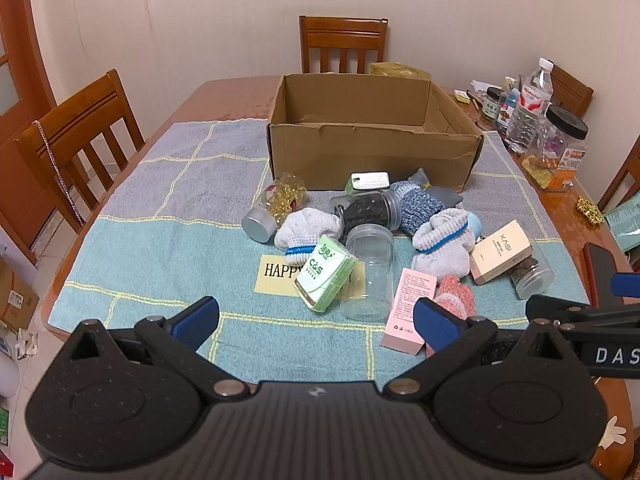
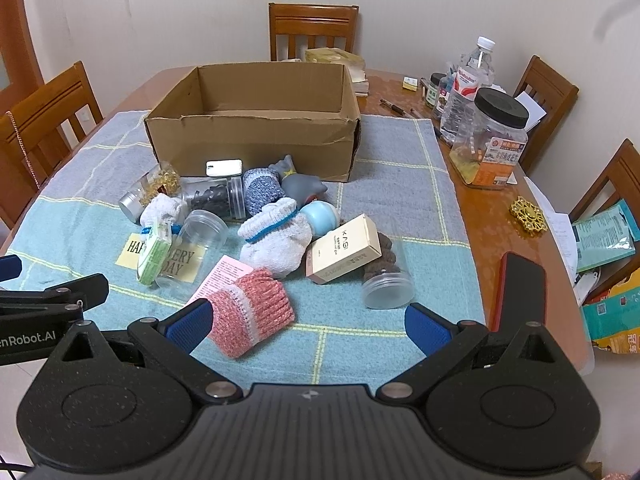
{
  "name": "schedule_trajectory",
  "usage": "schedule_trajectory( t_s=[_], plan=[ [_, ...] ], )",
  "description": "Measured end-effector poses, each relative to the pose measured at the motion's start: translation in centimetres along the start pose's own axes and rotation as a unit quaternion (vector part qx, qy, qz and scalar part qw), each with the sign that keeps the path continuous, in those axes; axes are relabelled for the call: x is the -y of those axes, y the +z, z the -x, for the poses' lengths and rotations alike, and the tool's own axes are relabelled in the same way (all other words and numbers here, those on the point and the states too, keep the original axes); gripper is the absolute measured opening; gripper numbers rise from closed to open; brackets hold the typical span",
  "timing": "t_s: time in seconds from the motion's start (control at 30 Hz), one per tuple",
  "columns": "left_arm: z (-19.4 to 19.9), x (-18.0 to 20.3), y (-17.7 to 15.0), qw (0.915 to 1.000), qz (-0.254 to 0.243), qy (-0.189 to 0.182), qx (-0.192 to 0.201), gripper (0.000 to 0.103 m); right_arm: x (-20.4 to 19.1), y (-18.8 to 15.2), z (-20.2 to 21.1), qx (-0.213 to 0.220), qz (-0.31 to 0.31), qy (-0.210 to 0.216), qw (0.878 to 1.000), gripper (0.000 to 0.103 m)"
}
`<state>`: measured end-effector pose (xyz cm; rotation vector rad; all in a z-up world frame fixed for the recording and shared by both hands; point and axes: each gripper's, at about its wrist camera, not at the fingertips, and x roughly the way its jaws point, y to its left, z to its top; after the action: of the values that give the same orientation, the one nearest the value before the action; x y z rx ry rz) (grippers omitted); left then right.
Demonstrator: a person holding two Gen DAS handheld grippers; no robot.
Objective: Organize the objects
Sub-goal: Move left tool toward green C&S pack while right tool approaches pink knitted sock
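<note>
An open cardboard box (image 1: 372,148) (image 2: 256,140) stands empty at the back of the blue towel. In front of it lies a heap: a green tissue pack (image 1: 326,278) (image 2: 154,254), an empty clear jar (image 1: 370,272) (image 2: 192,248), white socks (image 1: 442,246) (image 2: 276,240), a pink sock (image 2: 252,312) (image 1: 456,300), a pink box (image 1: 408,310), a beige KASI box (image 1: 500,256) (image 2: 344,256), a dark-filled jar (image 1: 368,210) and a gold-bead jar (image 1: 276,204). My left gripper (image 1: 316,326) is open and empty, near the towel's front. My right gripper (image 2: 308,326) is open and empty, just before the pink sock.
Wooden chairs (image 1: 344,44) (image 2: 544,96) ring the table. Bottles and a black-lidded jar (image 2: 492,140) (image 1: 556,152) stand at the right edge, with a gold ornament (image 2: 528,214) and a red-edged phone (image 2: 520,292). Packets lie beyond the table's right edge.
</note>
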<state>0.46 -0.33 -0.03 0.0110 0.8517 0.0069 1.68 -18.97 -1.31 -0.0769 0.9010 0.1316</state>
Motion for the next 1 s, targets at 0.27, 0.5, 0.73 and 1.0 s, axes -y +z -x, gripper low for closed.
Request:
schedule_trajectory(
  t_s=[0.27, 0.5, 0.73, 1.0],
  plan=[
    [-0.4, 0.1, -0.4, 0.9999, -0.006, -0.003, 0.008, 0.103, 0.0, -0.2, -0.2, 0.004, 0.005, 0.006, 1.000, 0.103],
    [-1.3, -0.1, -0.8, 0.9998, 0.003, -0.017, 0.001, 0.103, 0.3, -0.5, -0.9, 0.004, 0.005, 0.024, 1.000, 0.103],
    [-2.0, -0.3, -1.1, 1.0000, -0.003, -0.006, 0.004, 0.103, 0.2, -0.7, -1.6, 0.003, 0.019, 0.033, 0.999, 0.103],
    [-3.3, -0.5, -1.4, 0.9999, -0.013, -0.002, -0.002, 0.103, 0.0, -1.1, -3.1, -0.009, 0.024, 0.043, 0.999, 0.103]
  ],
)
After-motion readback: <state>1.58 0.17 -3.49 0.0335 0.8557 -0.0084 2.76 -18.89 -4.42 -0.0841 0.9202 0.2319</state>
